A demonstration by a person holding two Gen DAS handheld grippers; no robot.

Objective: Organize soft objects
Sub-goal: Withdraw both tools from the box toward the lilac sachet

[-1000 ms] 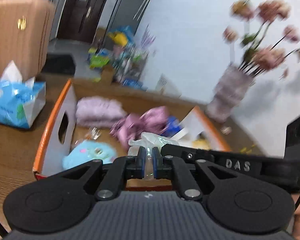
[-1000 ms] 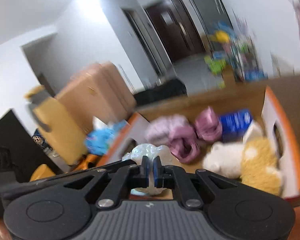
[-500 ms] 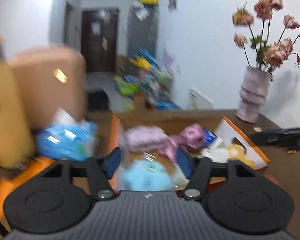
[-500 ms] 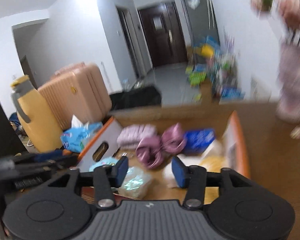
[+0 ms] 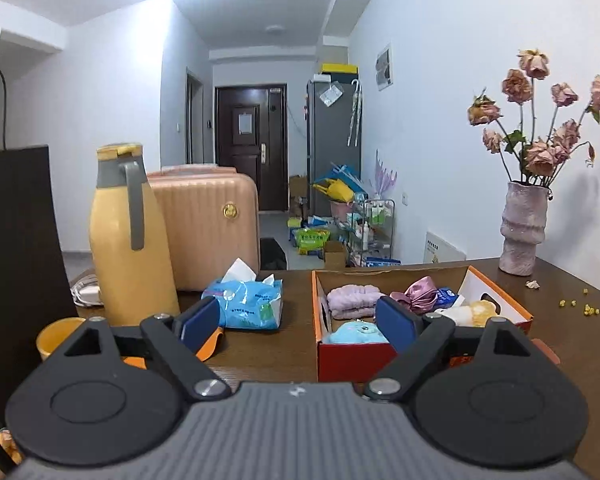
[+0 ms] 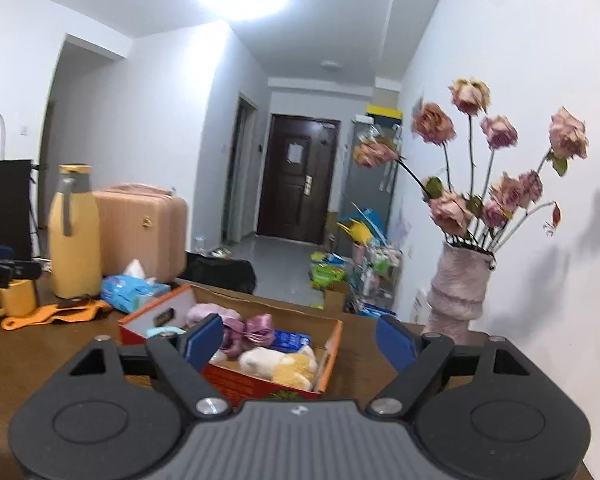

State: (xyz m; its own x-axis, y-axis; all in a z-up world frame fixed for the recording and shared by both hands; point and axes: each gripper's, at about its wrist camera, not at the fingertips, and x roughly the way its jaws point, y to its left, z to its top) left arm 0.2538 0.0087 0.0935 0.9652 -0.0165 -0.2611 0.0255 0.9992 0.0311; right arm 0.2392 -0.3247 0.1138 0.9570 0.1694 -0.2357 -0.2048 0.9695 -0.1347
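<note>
Grippers, left gripper (image 5: pixel 298 322) and right gripper (image 6: pixel 300 340), opening wide, empty; bag we pinched gone; box (image 5: pixel 356 354) lower centre holds soft items.

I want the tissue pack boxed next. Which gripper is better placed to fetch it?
Probably the left gripper: the blue tissue pack lies just ahead between its opening, empty jaws. From the right gripper, also opening and empty, the pack sits far off to the left, beyond the box.

2 wrist views toward box (image 5: pixel 496 292)
</note>
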